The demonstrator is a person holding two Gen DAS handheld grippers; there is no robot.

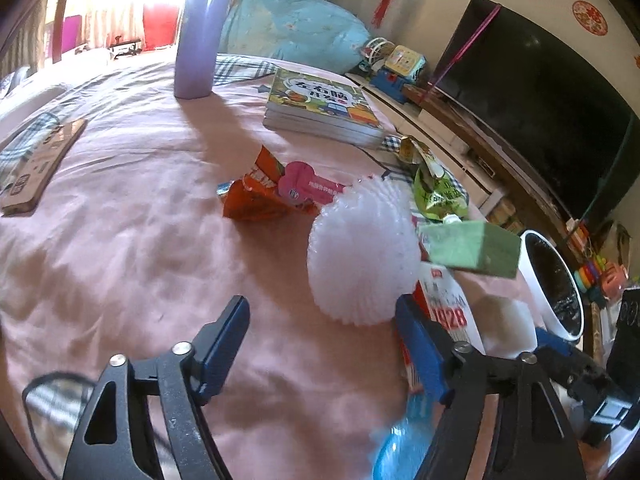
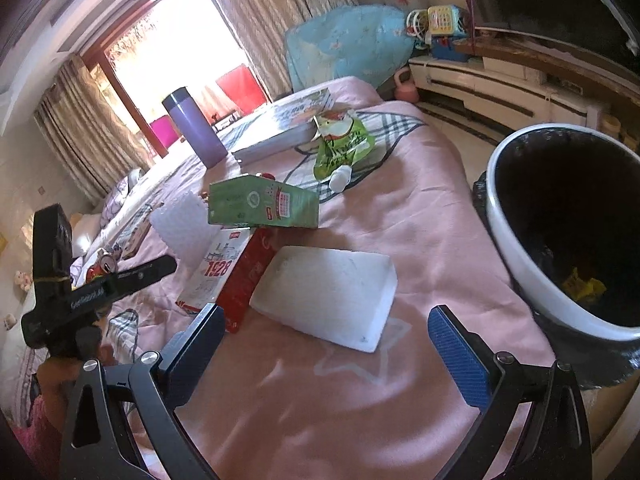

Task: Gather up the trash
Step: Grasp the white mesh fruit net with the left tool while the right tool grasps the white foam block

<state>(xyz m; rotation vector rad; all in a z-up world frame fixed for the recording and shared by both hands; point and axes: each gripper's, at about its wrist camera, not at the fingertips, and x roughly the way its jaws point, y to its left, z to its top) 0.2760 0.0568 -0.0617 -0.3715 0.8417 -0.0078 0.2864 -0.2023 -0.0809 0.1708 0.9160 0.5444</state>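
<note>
Right wrist: 1 foam block [image 2: 326, 300], 1 bin [image 2: 520, 248], 2 cartons [image 2: 264, 206].

Black angular gripper frames, silver screws, blue ribbed pads [image 2: 460, 354] on jaws, both grippers alike.

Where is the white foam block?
In the right wrist view, the white foam block lies on the pink bedsheet, beside the red-and-white carton.

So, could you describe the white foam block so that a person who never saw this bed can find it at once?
Start at the white trash bin beside the pink bed. Just left of it, in front of the open right gripper, lies the white foam block. Unlike the printed red and white carton touching it, it is a plain, unprinted slab.
</note>
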